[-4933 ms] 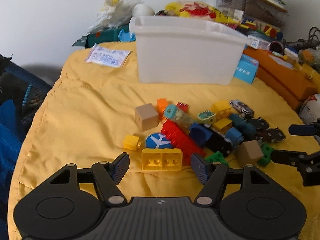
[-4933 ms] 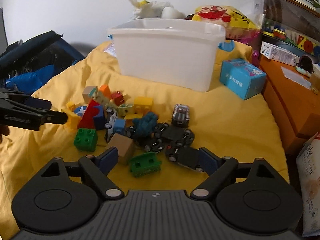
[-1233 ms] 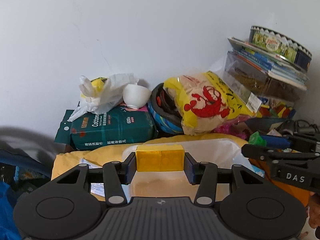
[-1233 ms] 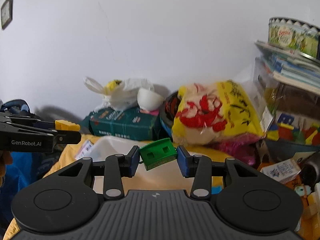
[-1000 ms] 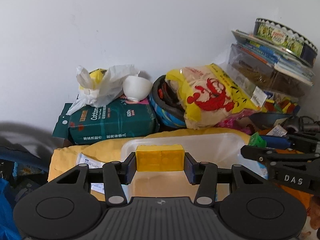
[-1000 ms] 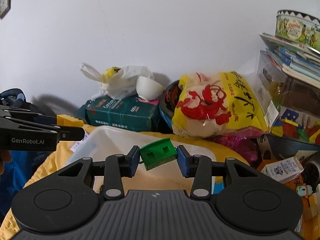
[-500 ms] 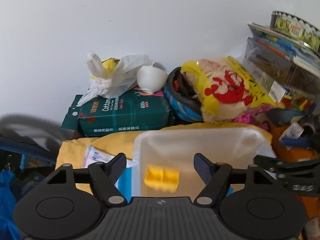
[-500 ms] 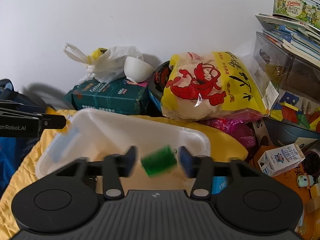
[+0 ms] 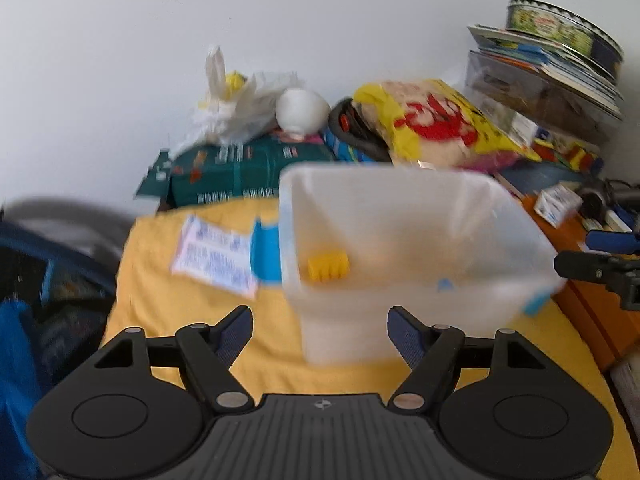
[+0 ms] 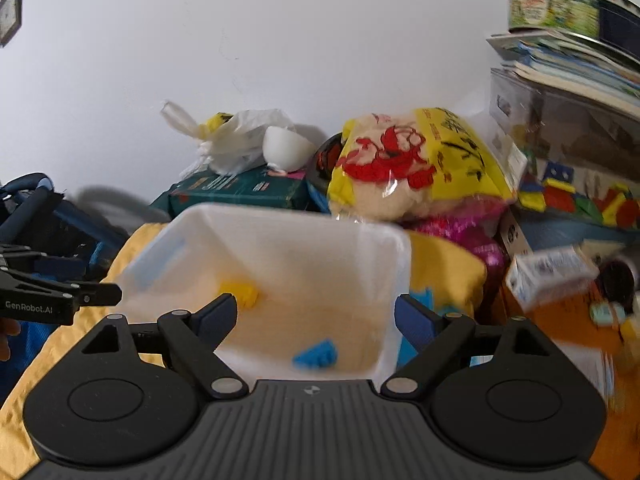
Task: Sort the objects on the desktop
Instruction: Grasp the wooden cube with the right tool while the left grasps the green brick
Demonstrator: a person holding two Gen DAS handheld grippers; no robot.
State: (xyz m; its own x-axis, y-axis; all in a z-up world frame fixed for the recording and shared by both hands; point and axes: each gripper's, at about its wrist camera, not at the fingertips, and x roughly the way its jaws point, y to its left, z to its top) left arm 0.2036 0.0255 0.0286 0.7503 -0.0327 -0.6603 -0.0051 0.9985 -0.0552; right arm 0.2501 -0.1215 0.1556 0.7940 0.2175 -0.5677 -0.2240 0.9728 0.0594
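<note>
A white translucent plastic bin (image 9: 400, 304) stands on the yellow cloth (image 9: 208, 320). A yellow brick (image 9: 328, 266) lies inside it at the left. My left gripper (image 9: 320, 330) is open and empty, just in front of the bin. In the right wrist view the bin (image 10: 280, 220) holds the yellow brick (image 10: 240, 294) and a blue piece (image 10: 316, 356). My right gripper (image 10: 316, 314) is open and empty above the bin's near rim. The green brick is not visible. Both views are blurred.
Behind the bin lie a green tissue pack (image 9: 244, 170), a white plastic bag (image 9: 236, 108), a yellow snack bag (image 9: 440, 124) and stacked books with a tin (image 9: 560, 52). A white packet (image 9: 216, 256) lies left of the bin. An orange box (image 10: 568, 320) stands at right.
Both grippers opened and dropped their bricks into the bin: the yellow one from the left, the green one from the right. Both grippers have since pulled back.
</note>
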